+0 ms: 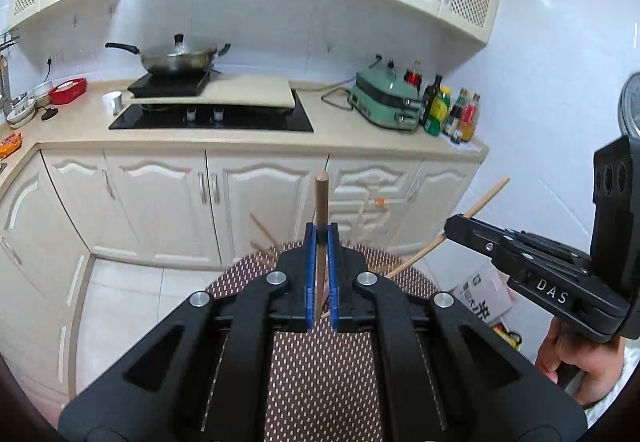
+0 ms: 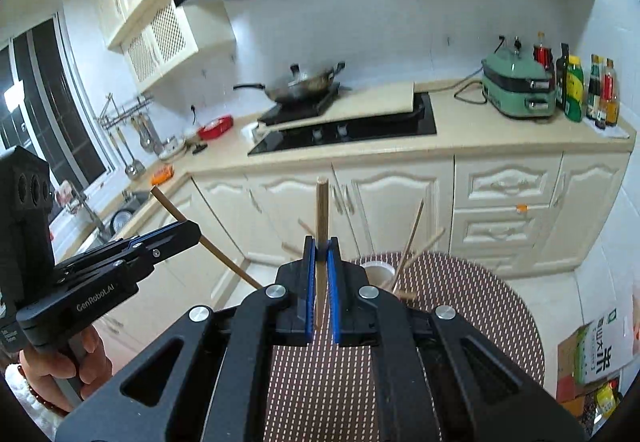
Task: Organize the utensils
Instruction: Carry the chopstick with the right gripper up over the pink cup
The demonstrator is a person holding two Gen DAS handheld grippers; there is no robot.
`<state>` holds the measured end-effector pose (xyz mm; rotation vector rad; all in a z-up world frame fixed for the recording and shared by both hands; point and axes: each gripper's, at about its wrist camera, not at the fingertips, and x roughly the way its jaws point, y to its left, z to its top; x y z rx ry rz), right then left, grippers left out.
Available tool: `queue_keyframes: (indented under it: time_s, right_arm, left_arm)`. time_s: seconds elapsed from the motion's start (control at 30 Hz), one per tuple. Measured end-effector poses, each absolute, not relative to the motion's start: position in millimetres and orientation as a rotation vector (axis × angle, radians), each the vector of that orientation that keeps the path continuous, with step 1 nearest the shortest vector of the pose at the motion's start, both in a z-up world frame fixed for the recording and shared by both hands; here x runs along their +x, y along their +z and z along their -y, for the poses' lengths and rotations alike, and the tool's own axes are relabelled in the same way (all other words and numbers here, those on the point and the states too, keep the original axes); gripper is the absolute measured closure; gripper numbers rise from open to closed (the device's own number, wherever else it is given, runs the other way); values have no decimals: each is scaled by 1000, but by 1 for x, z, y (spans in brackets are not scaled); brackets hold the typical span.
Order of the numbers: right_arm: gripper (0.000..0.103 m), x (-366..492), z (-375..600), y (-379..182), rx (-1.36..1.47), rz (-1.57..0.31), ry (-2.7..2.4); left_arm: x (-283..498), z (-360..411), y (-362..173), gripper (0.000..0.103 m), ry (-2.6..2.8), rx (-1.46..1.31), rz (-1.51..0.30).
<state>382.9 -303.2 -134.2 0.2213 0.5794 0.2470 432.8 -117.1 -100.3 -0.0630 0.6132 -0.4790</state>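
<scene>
My left gripper [image 1: 322, 233] is shut on a wooden chopstick [image 1: 321, 198] that stands up past its blue pads, above the round table with a brown dotted mat [image 1: 320, 370]. In the right wrist view the left gripper [image 2: 194, 231] shows at the left with its chopstick [image 2: 170, 207] slanting through it. My right gripper [image 2: 320, 245] is likewise shut on a second chopstick [image 2: 322, 208]; it appears at the right [image 1: 452, 228] with its stick [image 1: 486, 198]. A white cup [image 2: 378, 271] on the table [image 2: 472, 306] has several chopsticks [image 2: 412, 238] leaning near it.
Behind the table runs a cream counter [image 1: 352, 130] with a black hob [image 1: 208, 118], a wok [image 1: 176, 60], a green appliance [image 1: 384, 98] and bottles [image 1: 452, 110]. A sink [image 2: 124, 210] lies at the left. A rice bag in a carton [image 2: 596, 350] stands on the floor.
</scene>
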Motion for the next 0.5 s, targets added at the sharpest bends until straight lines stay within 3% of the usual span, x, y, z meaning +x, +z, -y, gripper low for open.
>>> queue_keyframes:
  time_s: [0.23,0.5]
  right_arm:
    - [98,409,321,-126,215,-545,220]
    - [98,439,338,-149,224,-593,195]
  left_arm:
    - [465,124,-90,98,-474,-119,-575]
    - [504,149,-119,98,-449,-104,-623]
